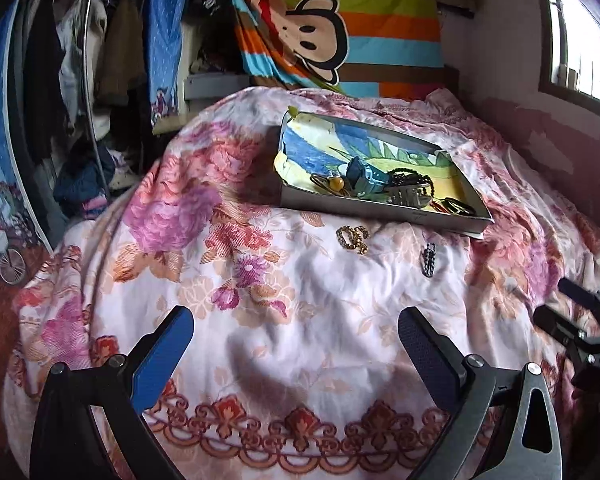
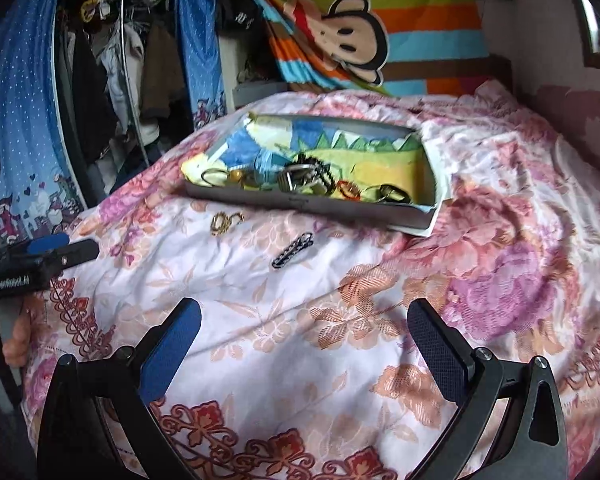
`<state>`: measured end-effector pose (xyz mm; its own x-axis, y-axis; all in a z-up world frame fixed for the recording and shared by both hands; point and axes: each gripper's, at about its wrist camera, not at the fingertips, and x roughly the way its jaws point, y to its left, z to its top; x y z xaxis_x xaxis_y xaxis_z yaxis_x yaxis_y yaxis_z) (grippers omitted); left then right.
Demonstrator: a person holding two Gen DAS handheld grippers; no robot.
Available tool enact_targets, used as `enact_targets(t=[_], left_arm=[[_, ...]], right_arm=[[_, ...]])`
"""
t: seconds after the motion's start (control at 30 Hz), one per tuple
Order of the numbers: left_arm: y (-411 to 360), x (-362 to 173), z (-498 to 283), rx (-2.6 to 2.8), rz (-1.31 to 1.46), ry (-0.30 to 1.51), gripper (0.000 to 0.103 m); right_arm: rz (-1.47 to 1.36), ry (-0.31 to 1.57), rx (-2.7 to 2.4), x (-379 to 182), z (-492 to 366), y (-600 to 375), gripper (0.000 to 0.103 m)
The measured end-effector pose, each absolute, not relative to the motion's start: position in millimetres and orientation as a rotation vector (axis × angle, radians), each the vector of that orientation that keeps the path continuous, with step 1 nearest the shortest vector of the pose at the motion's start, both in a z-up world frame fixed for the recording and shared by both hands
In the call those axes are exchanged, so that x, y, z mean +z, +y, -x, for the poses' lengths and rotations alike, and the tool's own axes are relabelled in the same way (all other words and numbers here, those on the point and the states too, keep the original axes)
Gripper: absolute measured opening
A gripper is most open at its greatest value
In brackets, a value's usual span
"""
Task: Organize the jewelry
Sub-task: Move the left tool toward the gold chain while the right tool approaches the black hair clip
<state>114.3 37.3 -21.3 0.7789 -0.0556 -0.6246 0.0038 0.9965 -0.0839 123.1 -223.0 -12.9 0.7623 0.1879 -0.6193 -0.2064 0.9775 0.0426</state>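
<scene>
Left hand-held gripper [image 2: 66, 250] body: blurred white lettering.

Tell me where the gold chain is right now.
The gold chain lies on the floral bedspread just in front of the tray's near wall, left of the dark chain.

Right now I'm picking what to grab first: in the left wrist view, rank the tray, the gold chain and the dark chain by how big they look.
1. Tray, by far the largest.
2. Gold chain and dark chain look about alike; the gold one lies bunched up, so I won't rank them.
</scene>
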Motion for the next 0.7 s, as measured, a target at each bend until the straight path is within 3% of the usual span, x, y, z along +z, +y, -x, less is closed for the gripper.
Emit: enact_targets(t=[0.43,0.5,0.57,0.63,0.7], left_arm=[[28.3,-34.4,-187.2,-0.227,0.118,0.740,0.103],[26.3,-35.2,-197.2,-0.253,0.116,0.734,0.103],[24.1,-36.3,-208.4,-0.286,0.120,0.729,0.101],[22.1,-37.9,-217.7,-0.318,0.130,0.735,0.090],[19.6,-41.3,-226.8,-0.356,0.142,0.749,0.083]], right_arm=[[0.073,0.790,0.323,-36.5,-183.9,-219.8,0.101],[0.080,0.794,0.331,-39.4,-192.2,-216.9,0.097],[0.082,0.802,0.338,-42.3,-200.4,-214.9,0.081],[0.072,0.813,0.343,-46.2,-208.7,-213.2,0.069],[0.057,0.822,0.349,-49.7,-216.4,-211.3,0.065]])
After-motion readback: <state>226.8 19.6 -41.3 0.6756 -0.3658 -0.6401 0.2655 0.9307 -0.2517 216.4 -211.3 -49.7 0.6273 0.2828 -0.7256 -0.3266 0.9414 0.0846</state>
